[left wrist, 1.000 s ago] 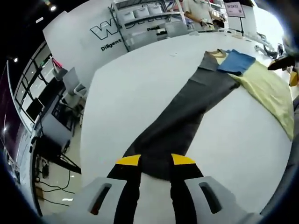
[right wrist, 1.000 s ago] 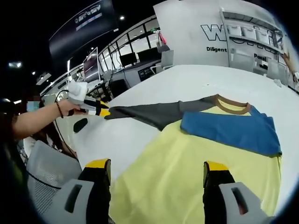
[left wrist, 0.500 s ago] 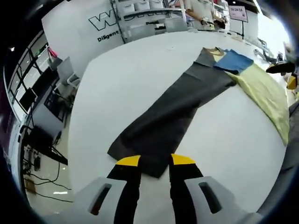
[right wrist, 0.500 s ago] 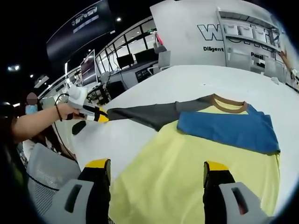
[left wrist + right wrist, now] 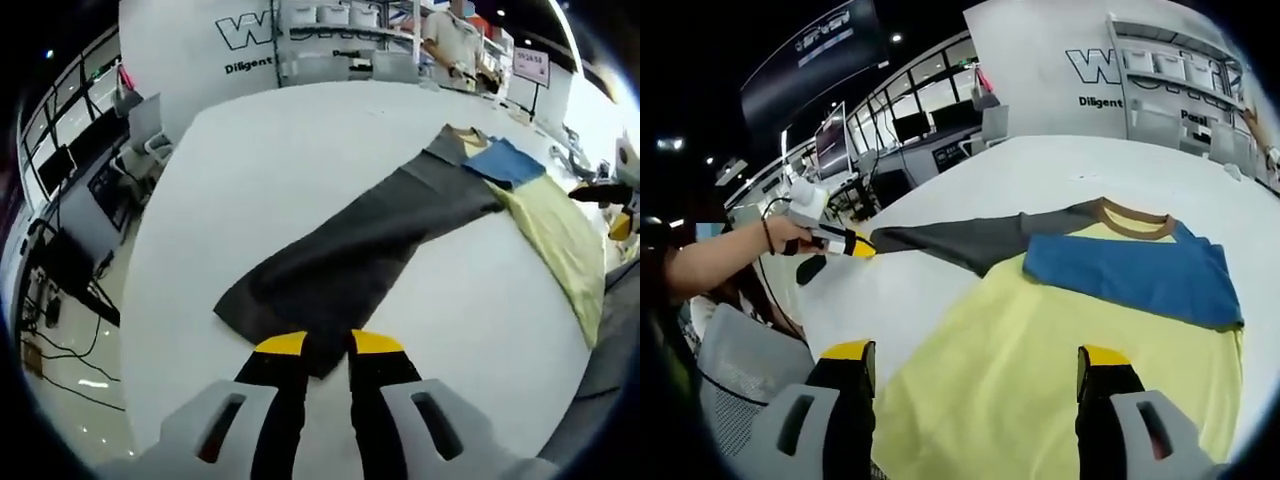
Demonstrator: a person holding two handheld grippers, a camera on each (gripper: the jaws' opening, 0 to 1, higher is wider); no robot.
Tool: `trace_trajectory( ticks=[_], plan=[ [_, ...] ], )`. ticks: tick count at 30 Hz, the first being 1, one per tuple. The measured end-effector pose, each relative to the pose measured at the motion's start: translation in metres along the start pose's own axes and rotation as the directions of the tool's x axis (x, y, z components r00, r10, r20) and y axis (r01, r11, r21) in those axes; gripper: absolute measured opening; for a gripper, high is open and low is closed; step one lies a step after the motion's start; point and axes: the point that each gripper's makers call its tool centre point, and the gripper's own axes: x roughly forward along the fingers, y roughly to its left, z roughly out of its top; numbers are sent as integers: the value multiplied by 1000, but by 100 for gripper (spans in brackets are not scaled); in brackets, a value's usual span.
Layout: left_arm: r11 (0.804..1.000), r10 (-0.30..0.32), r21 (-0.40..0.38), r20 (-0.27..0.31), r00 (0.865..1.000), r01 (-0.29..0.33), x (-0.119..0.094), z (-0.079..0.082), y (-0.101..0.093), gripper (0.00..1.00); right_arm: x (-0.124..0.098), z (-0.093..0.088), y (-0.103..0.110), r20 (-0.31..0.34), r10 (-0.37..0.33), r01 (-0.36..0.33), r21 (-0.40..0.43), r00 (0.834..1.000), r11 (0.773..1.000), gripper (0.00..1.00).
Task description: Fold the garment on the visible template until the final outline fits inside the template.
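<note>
Left tongs [image 5: 318,345] are pinched tight on the cuff of the grey sleeve [image 5: 350,260], yellow tips nearly together with the cloth edge caught between them. Out ahead of them the sleeve runs long and flat across the white table [image 5: 250,160] to the shirt [image 5: 555,225], well off toward the far right, where the blue sleeve [image 5: 505,160] already lies folded across the yellow body.

Over at the right tongs [image 5: 975,365], the jaws stand wide apart and grip nothing, hovering just above the near yellow hem. Beyond them sits the blue sleeve, then the brown collar [image 5: 1135,220], and farthest left a hand [image 5: 790,232] carries the left tongs at the sleeve's tip.

The step looks like bringing this grey sleeve in over the chest. Done well, that means lifting the cuff only a little, carrying it straight along the sleeve's own line and laying it flat on the blue, with no twist. No template outline is clear from here; it may lie under the cloth.
</note>
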Motion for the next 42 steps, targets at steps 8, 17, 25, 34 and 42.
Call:
trace_trajectory(
  ticks=[8,17,25,34,42],
  plan=[
    [997,17,80,-16,1000,-16,2,2,-5,1,0,0,0,1,5,-5,-6,1000,1000,81],
    [992,48,121,-51,998,-42,-7,-3,2,0,-3,0,0,4,5,-5,-4,1000,1000,81],
    [996,32,89,-56,998,-27,-12,-10,1,0,-4,-6,2,-8,6,-6,2,1000,1000,81],
    [996,45,73,-60,997,-40,-11,-11,3,1,-4,-5,3,-7,7,-7,-2,1000,1000,81],
    [992,125,-19,-44,991,-126,-17,-13,19,14,-7,-4,9,-6,13,-13,5,1000,1000,80]
  ],
)
